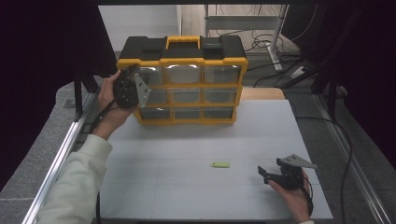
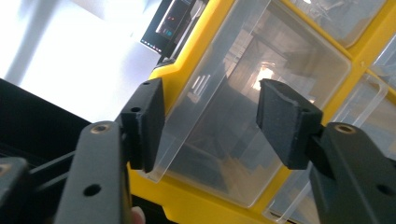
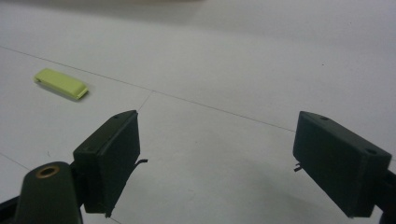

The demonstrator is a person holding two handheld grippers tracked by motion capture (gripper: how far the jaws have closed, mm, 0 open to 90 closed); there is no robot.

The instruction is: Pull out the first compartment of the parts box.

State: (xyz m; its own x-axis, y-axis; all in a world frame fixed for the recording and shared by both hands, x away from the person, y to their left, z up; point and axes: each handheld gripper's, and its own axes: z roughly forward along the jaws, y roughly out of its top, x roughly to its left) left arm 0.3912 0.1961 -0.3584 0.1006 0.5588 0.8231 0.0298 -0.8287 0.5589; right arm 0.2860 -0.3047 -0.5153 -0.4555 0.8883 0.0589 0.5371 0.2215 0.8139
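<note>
A yellow and black organizer (image 1: 187, 60) with clear drawers stands at the back of the grey table (image 1: 187, 144). My left gripper (image 1: 134, 86) is held against its upper left corner. In the left gripper view its jaws (image 2: 210, 112) stand apart in front of the clear top-left drawer (image 2: 219, 154), one pad by the drawer's left edge, neither visibly pressing on it. A small yellow-green flat piece (image 1: 220, 164) lies on the table. To its right my right gripper (image 1: 267, 175) rests low with jaws wide apart (image 3: 217, 140) and nothing between them; the yellow-green piece (image 3: 61, 83) lies ahead to their left.
An aluminium rail (image 1: 60, 154) runs along the table's left edge and another along the right. A wooden board (image 1: 261, 93) shows behind the organizer. Cables (image 1: 280, 46) lie on the floor beyond, with dark curtains at both sides.
</note>
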